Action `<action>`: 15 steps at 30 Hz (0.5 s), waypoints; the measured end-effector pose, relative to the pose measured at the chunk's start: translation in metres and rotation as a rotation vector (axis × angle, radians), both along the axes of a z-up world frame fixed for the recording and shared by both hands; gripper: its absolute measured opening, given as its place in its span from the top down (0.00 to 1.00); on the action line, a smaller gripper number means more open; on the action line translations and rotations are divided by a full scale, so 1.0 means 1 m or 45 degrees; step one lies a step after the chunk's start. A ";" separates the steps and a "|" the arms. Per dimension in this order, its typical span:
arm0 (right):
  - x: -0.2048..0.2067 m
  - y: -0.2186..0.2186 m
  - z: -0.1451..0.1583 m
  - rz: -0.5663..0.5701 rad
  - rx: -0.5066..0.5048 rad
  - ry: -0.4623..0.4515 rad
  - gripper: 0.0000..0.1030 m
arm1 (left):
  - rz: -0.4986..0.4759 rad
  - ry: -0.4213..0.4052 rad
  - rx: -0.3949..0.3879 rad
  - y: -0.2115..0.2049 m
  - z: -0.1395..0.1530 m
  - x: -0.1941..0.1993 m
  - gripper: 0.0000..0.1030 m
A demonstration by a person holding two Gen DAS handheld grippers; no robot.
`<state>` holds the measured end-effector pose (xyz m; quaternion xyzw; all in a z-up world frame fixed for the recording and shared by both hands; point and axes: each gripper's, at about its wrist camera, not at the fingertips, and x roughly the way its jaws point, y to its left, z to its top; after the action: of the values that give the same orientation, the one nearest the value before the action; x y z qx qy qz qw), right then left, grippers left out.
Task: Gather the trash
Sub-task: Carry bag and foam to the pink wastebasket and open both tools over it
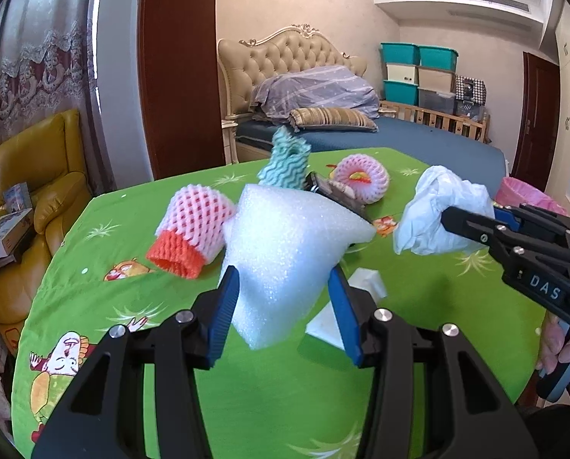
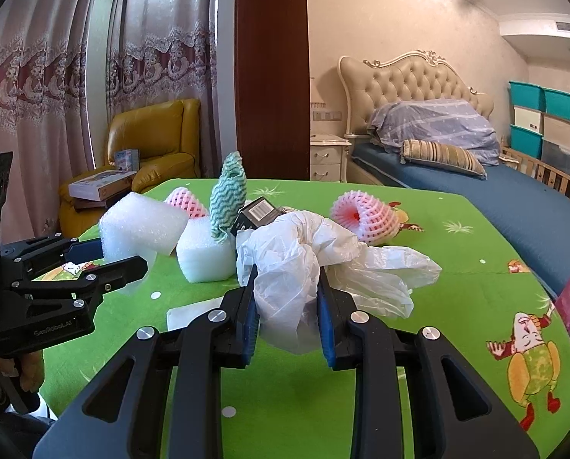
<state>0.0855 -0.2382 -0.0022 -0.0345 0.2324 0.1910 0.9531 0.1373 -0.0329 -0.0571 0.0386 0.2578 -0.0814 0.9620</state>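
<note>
My left gripper [image 1: 283, 275] is shut on a bent sheet of white foam [image 1: 289, 237], which hangs just above the green tablecloth [image 1: 246, 401]. In the right wrist view the left gripper [image 2: 120, 256] comes in from the left with the white foam [image 2: 139, 225] in it. Both blue pads of my right gripper [image 2: 287, 279] press on a crumpled white plastic bag [image 2: 304, 244]. The left wrist view shows that right gripper [image 1: 472, 214] at the right edge, with the plastic bag [image 1: 434, 210] bunched at its tips.
On the cloth lie a pink fruit net with an orange end [image 1: 193, 233], a second pink net [image 2: 361, 214], a teal wavy cloth [image 2: 227, 195], a black box [image 2: 258, 212] and a white foam block [image 2: 204, 252]. A pink-lined bin [image 1: 522, 195] stands by the table's right side.
</note>
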 end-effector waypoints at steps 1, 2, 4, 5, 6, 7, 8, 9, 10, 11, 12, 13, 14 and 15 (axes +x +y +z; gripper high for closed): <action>-0.001 -0.002 0.001 -0.003 -0.005 -0.006 0.74 | -0.007 -0.010 -0.005 -0.002 0.001 0.000 0.55; -0.002 -0.003 0.001 -0.006 -0.006 -0.010 0.74 | -0.013 -0.017 -0.006 -0.005 0.002 0.001 0.55; -0.004 -0.006 0.001 -0.010 -0.011 -0.016 0.74 | -0.026 -0.043 -0.010 -0.012 0.005 -0.001 0.55; -0.004 -0.007 0.002 -0.014 -0.013 -0.019 0.74 | -0.032 -0.051 -0.013 -0.014 0.006 -0.001 0.55; -0.005 -0.009 0.002 -0.020 -0.017 -0.022 0.74 | -0.038 -0.061 -0.020 -0.017 0.008 -0.001 0.55; -0.005 -0.010 0.002 -0.024 -0.018 -0.022 0.74 | -0.043 -0.069 -0.027 -0.020 0.011 0.000 0.55; -0.004 -0.014 0.001 -0.032 -0.016 -0.022 0.74 | -0.047 -0.075 -0.032 -0.022 0.012 0.000 0.55; -0.004 -0.016 0.002 -0.040 -0.014 -0.021 0.74 | -0.049 -0.084 -0.036 -0.024 0.014 0.000 0.55; -0.003 -0.019 0.002 -0.048 -0.011 -0.019 0.74 | -0.052 -0.090 -0.042 -0.027 0.016 0.001 0.55; -0.003 -0.024 0.002 -0.057 -0.010 -0.018 0.74 | -0.061 -0.089 -0.049 -0.030 0.017 0.003 0.55; -0.002 -0.028 0.002 -0.068 -0.008 -0.020 0.74 | -0.071 -0.084 -0.051 -0.032 0.018 0.006 0.55; -0.002 -0.033 0.003 -0.078 -0.004 -0.021 0.74 | -0.085 -0.079 -0.050 -0.035 0.019 0.009 0.55; -0.002 -0.037 0.003 -0.085 -0.001 -0.021 0.74 | -0.096 -0.077 -0.048 -0.038 0.020 0.011 0.55; -0.002 -0.042 0.004 -0.096 0.003 -0.023 0.74 | -0.113 -0.074 -0.048 -0.044 0.020 0.013 0.55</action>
<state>0.0836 -0.2801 0.0016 -0.0264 0.2247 0.1548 0.9617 0.1505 -0.0771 -0.0372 0.0343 0.2263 -0.1276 0.9651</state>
